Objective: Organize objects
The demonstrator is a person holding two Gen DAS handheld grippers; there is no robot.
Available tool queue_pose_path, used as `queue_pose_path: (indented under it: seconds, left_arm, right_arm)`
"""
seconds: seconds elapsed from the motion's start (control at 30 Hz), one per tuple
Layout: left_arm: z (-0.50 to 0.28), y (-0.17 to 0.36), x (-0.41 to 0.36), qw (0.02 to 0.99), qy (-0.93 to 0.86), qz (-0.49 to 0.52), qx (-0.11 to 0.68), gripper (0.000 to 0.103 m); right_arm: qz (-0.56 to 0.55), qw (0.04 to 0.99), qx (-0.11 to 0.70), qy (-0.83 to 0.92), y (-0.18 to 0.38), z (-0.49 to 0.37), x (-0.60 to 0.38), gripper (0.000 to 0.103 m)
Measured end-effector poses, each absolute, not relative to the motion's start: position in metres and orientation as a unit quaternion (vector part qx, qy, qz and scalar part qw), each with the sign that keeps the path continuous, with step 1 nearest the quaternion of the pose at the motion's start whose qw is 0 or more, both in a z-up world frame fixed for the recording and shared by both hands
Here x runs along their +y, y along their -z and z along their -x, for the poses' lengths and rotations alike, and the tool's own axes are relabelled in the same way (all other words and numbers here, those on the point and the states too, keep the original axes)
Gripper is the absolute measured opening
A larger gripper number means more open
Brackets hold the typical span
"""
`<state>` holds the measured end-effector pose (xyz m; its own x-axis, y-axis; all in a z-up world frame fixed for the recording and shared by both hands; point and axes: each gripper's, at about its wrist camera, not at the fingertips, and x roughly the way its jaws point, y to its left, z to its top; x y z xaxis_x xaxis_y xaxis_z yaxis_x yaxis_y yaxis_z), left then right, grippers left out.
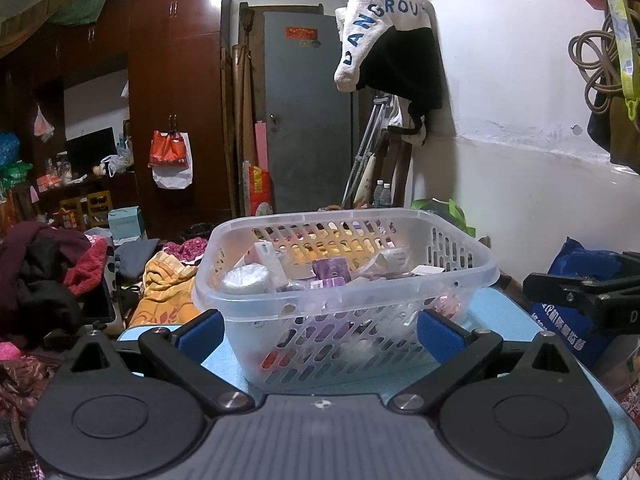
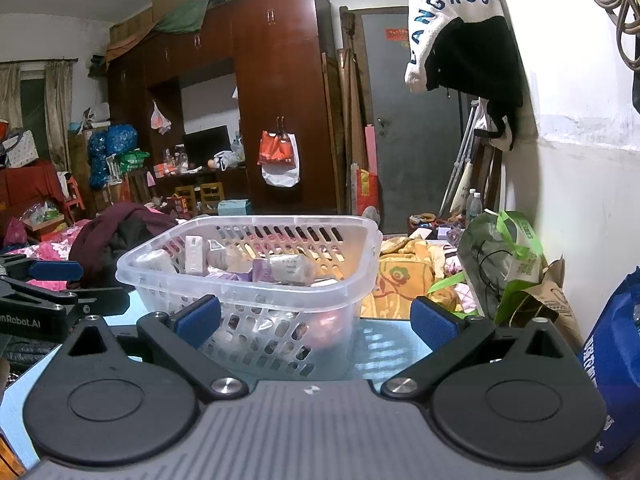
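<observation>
A clear slotted plastic basket (image 1: 460, 276) stands on a light blue surface (image 1: 508, 320), filled with several small boxes, packets and a purple box (image 1: 331, 270). It also shows in the right wrist view (image 2: 280, 292). My left gripper (image 1: 320, 330) is open and empty, its blue pads (image 1: 202, 330) just in front of the basket's near wall. My right gripper (image 2: 316, 322) is open and empty, in front of the basket's right corner. Each gripper shows in the other's view: the right one (image 1: 580, 300) at the right edge, the left one (image 2: 48, 292) at the left edge.
A blue bag (image 2: 616, 360) and a green-and-clear plastic bag (image 2: 504, 264) sit right of the basket by the white wall. Clothes and a yellow blanket (image 1: 164, 292) lie on the bed behind. A white and black garment (image 1: 388, 32) hangs overhead. Wardrobe and grey door stand beyond.
</observation>
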<state>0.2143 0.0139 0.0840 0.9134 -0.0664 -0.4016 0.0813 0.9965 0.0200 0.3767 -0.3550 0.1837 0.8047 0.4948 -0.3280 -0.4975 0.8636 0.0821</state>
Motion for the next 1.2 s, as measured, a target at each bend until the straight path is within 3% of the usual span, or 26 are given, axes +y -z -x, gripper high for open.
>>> queue_pose_path:
  seconds: [1.2]
  left_arm:
    - [-0.2165,-0.0753,0.0080,0.976,0.044,-0.014,0.212,0.103]
  right_arm:
    - [0.014,0.951,0.166,-0.259,-0.1834,-0.3742,-0.3649,0.103]
